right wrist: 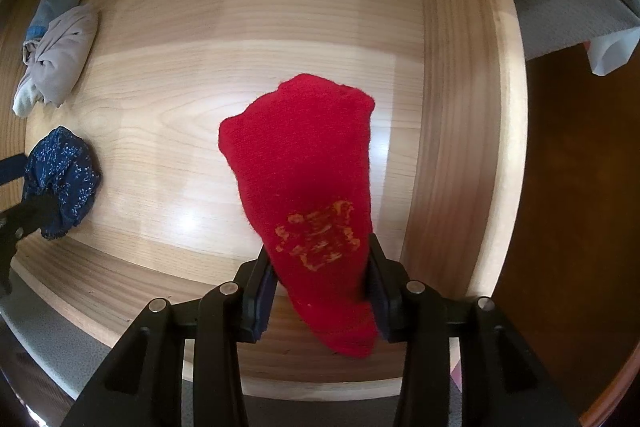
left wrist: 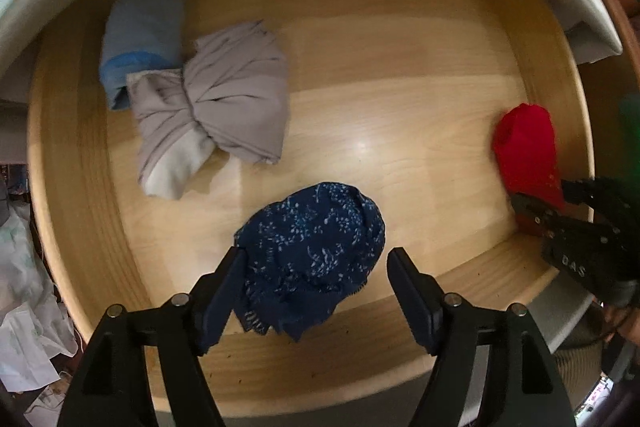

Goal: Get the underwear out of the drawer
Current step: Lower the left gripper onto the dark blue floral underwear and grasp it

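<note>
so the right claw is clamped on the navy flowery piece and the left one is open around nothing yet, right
Not quite. The right claw is clamped on the red piece, as the right wrist view shows. The navy flowery piece sits in the drawer between the open left claw fingers, not yet gripped.

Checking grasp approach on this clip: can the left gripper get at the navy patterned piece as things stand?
Probably yes. The left gripper is open, pointing down into the drawer, with the navy patterned piece between its fingers. Nothing lies on it; the right gripper, shut on the red piece, is off to the side.
</note>
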Demonstrator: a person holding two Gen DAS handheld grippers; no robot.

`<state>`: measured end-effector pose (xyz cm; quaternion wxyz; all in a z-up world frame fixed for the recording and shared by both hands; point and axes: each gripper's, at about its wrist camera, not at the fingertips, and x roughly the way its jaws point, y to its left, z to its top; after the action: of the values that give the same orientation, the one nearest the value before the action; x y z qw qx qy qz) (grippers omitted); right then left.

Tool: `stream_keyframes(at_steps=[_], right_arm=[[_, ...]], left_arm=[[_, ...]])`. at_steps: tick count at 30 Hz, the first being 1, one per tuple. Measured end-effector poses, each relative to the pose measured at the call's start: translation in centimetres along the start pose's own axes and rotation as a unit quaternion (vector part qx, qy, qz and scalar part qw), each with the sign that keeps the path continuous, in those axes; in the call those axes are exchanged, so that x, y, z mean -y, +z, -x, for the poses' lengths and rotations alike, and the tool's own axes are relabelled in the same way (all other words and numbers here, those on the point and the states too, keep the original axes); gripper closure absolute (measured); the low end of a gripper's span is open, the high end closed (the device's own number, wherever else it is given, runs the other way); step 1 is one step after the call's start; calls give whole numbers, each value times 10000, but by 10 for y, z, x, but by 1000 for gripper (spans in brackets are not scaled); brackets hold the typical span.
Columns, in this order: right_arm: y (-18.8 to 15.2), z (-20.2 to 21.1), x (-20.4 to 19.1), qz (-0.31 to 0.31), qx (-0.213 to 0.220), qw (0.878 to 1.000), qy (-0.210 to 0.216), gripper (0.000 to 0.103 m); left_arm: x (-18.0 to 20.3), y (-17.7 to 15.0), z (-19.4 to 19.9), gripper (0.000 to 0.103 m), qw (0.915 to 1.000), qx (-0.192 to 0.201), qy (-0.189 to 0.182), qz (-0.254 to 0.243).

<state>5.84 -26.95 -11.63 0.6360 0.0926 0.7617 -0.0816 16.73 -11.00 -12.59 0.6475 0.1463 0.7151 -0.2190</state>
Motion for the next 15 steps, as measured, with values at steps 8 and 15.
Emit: stream_keyframes(at_steps=[8, 15], right_arm=[[1, 0, -2, 4, -6, 10000, 3, 62], [2, -3, -5, 2, -13, 10000, -15, 61]], left_arm=[[3, 15, -22, 29, 9992, -301, 235, -73], [5, 20, -37, 29, 9977, -537, 414, 49]])
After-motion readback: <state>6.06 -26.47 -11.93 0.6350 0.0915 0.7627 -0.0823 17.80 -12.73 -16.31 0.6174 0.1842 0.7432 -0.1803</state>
